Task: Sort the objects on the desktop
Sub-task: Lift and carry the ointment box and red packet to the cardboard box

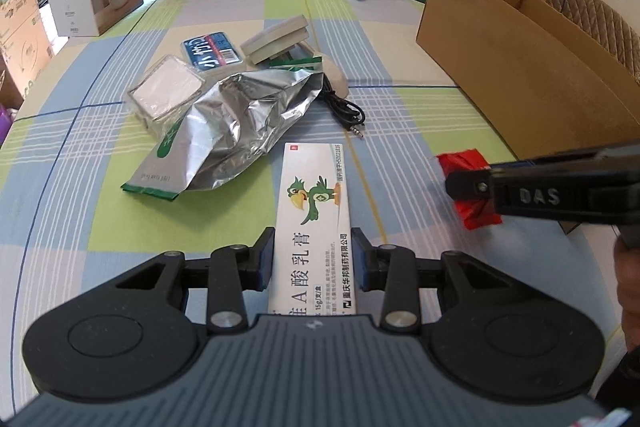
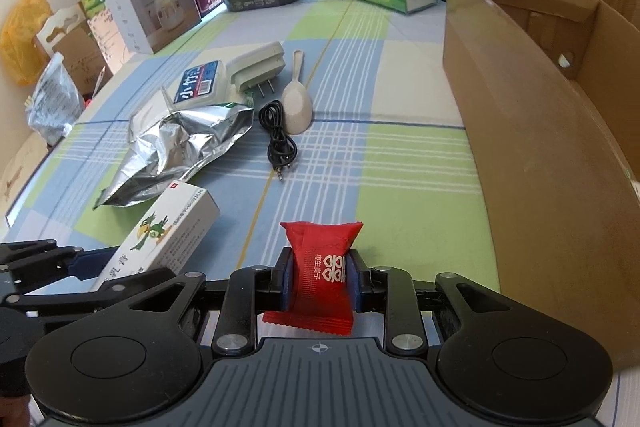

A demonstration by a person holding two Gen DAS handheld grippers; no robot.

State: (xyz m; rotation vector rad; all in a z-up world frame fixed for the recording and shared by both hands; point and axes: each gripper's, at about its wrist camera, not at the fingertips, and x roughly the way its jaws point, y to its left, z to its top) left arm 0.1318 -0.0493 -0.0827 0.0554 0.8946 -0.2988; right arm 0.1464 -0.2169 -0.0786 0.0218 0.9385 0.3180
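Note:
A white ointment box (image 1: 314, 203) with a green parrot lies lengthwise on the checked tablecloth. My left gripper (image 1: 313, 259) is shut on its near end, pads against both long sides. In the right wrist view the same ointment box (image 2: 164, 235) runs into the left gripper (image 2: 40, 259) at the lower left. My right gripper (image 2: 322, 279) is shut on a red candy packet (image 2: 320, 267), held upright between the pads just above the cloth. From the left wrist view the right gripper (image 1: 468, 183) reaches in from the right with the red packet (image 1: 460, 161) partly hidden behind it.
An open cardboard box (image 2: 540, 147) stands along the right side. Ahead lie a crumpled foil bag (image 1: 240, 123), a black audio cable (image 2: 280, 139), a beige spoon (image 2: 298, 107), a plug adapter (image 2: 258, 67), a blue-labelled case (image 2: 200, 83) and a clear plastic box (image 1: 166, 93). Cartons and tissue packs line the far edge.

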